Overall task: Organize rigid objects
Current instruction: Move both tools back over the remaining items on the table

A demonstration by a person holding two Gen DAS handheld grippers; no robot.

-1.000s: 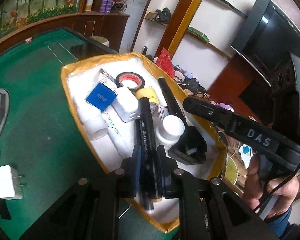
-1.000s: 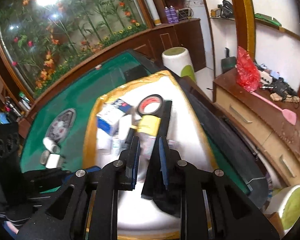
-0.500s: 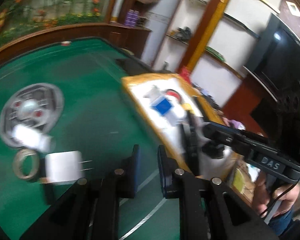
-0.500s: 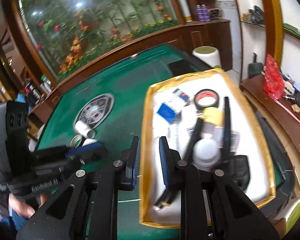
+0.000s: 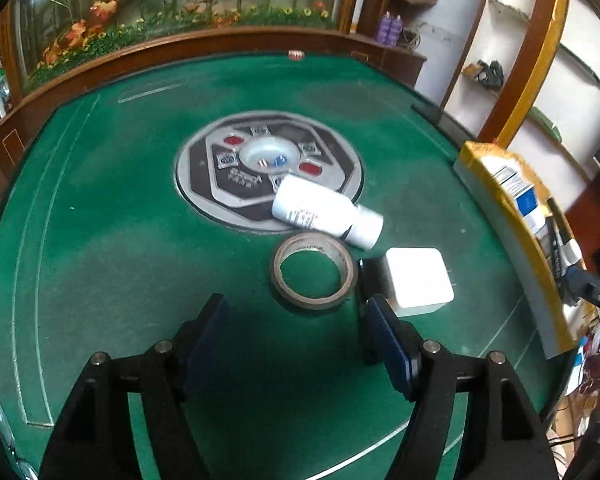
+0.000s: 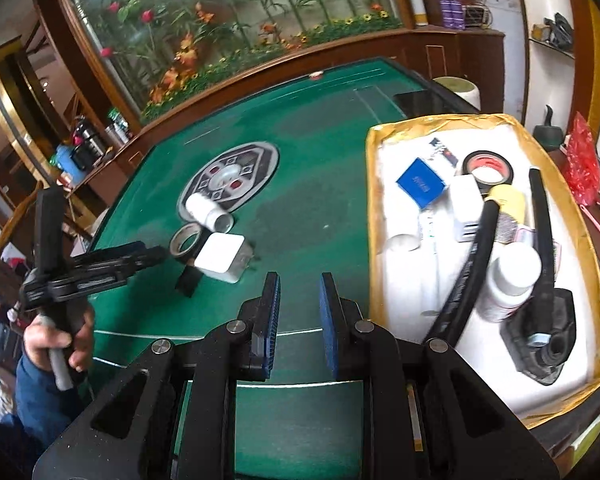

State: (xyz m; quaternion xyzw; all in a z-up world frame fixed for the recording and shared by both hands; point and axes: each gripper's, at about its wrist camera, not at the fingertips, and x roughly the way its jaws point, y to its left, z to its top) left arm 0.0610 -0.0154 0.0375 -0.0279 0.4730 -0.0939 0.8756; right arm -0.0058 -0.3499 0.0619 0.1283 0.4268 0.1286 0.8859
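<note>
Left wrist view: our left gripper (image 5: 296, 328) is spread wide and empty, hovering low over the green felt table (image 5: 100, 240); the brown tape roll (image 5: 314, 270) lies flat just ahead, roughly between the fingertips; the white charger block (image 5: 418, 276) sits just right of the roll, near the right fingertip (image 5: 384, 332), with a small black piece (image 5: 366, 276) against its left side, contact not clear; the white bottle (image 5: 320, 210) lies on its side behind the roll, cap pointing right, body overlapping the rim of the table's centre console (image 5: 268, 164); the gold-edged tray (image 5: 500, 216) shows edge-on at the right, with a blue-and-white box (image 5: 520, 196) visible inside. Right wrist view: our right gripper (image 6: 298, 320) holds nothing, jaws parted by a narrow gap, above bare felt just left of the tray (image 6: 374, 240); in the tray we see a blue box (image 6: 420, 182), a black tape roll with red core (image 6: 488, 166), a yellow-capped item (image 6: 508, 196), a white adapter (image 6: 466, 208), two long black rods (image 6: 470, 260) crossing, a white-capped bottle (image 6: 510, 280), and a black plug-like piece (image 6: 544, 344) at the near end; the left gripper (image 6: 156, 254) appears at far left in the person's hand (image 6: 60, 340), tips close to the charger block (image 6: 220, 258), tape roll (image 6: 186, 240) and white bottle (image 6: 208, 208), all three grouped on the felt well apart from the tray.
</note>
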